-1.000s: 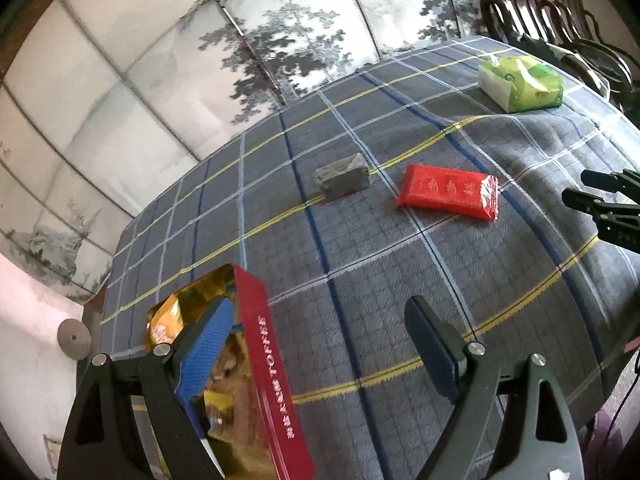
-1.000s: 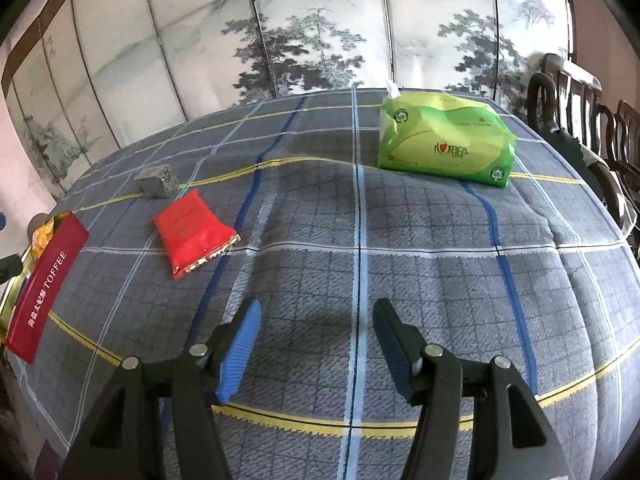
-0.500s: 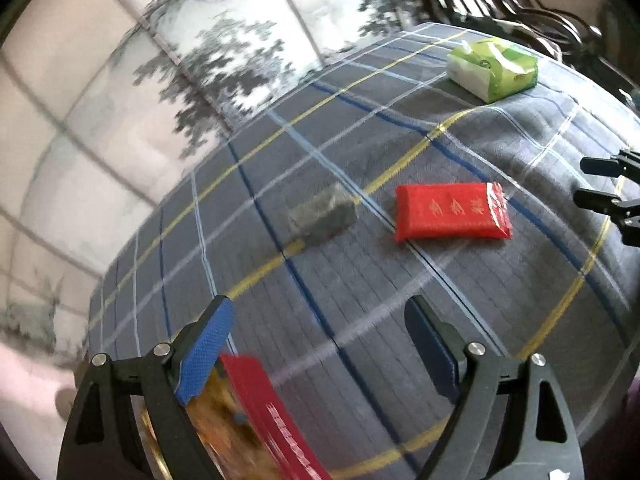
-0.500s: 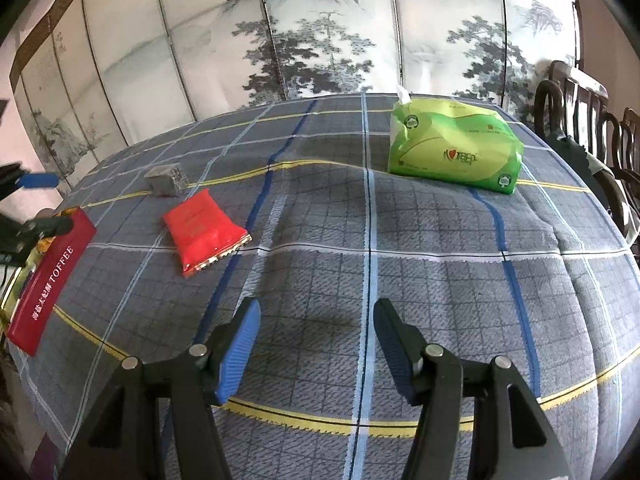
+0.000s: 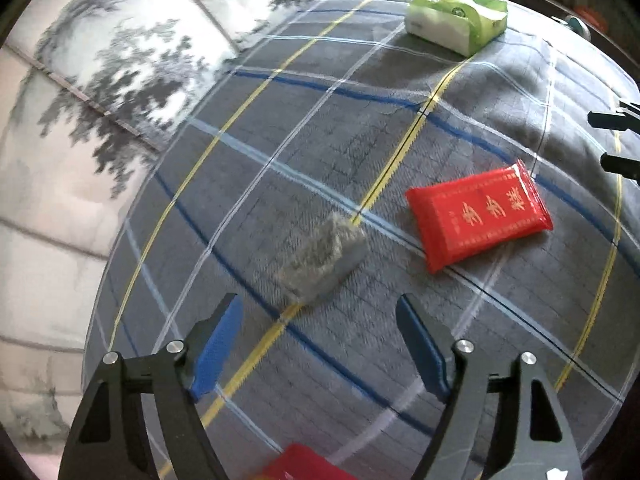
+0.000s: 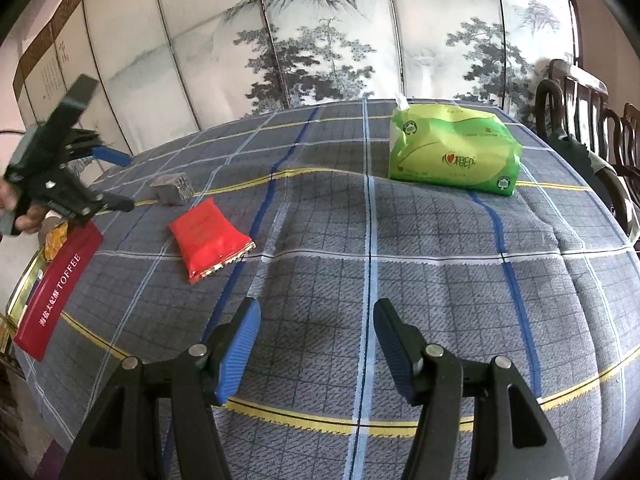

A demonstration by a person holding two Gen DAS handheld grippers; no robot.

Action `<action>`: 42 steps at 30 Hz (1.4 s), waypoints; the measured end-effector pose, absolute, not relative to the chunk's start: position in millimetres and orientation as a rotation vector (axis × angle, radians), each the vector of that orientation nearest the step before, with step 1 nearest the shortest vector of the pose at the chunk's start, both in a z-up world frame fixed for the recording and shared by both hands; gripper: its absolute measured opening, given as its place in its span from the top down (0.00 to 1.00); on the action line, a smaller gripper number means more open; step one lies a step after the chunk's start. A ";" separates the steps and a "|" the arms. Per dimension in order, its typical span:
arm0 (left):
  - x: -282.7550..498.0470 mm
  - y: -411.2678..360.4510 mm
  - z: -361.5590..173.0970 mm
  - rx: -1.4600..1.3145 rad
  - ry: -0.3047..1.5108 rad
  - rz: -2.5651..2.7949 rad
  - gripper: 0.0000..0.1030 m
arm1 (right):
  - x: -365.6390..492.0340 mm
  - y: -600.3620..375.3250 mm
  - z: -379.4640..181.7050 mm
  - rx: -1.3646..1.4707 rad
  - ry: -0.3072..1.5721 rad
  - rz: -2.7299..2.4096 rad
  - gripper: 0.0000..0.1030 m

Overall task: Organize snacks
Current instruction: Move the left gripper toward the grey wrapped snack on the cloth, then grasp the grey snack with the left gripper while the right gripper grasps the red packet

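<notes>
Both grippers, left gripper (image 5: 318, 344) and right gripper (image 6: 316, 344), gape wide and empty at lower frame. Beyond the left one, a small grey foil-wrapped block (image 5: 320, 262) lies mid-frame; a red flat snack packet (image 5: 478, 216) sits right, a green tissue pack (image 5: 456, 16) upper right.

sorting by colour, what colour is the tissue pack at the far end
Green and white tissue pack, clearest in the right wrist view.

Wrapped block (image 6: 173, 188) behind flat packet (image 6: 210, 239); toffee box (image 6: 56, 288) left
</notes>
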State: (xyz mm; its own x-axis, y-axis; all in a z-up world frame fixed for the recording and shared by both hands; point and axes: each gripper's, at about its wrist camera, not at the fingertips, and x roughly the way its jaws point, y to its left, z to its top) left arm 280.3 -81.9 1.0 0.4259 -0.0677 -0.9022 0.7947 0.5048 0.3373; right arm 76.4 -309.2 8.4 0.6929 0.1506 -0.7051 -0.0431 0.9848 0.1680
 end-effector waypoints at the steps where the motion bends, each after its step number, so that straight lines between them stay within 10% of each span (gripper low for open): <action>1: 285.5 -83.7 -0.7 0.893 0.993 -0.656 0.26 | 76.8 -309.1 8.4 0.142 0.799 0.108 0.41; 8: 313.1 -94.4 -22.2 0.938 1.049 -0.718 0.27 | 76.9 -309.3 8.2 0.141 0.800 0.107 0.41; 10: 320.4 -93.8 -31.9 0.922 1.098 -0.724 0.60 | 77.8 -309.4 7.3 0.143 0.799 0.107 0.41; 16: 318.9 -76.3 -35.3 0.688 1.169 -0.575 0.77 | 80.3 -311.7 5.5 0.158 0.803 0.091 0.41; 27: 188.2 -19.5 -19.7 0.110 1.271 -0.348 0.78 | 83.3 -312.5 3.3 0.157 0.818 0.082 0.41; 42: 102.6 -29.6 -24.2 0.159 1.216 -0.361 0.77 | 142.0 -241.8 11.5 -0.129 0.892 0.408 0.31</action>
State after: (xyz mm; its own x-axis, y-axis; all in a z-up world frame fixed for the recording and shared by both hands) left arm 102.6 -29.6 -24.2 0.2989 -0.1861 -0.9360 0.3547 0.9322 -0.0721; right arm 142.0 -241.8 11.5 0.5570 0.2921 -0.7774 -0.3981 0.9155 0.0587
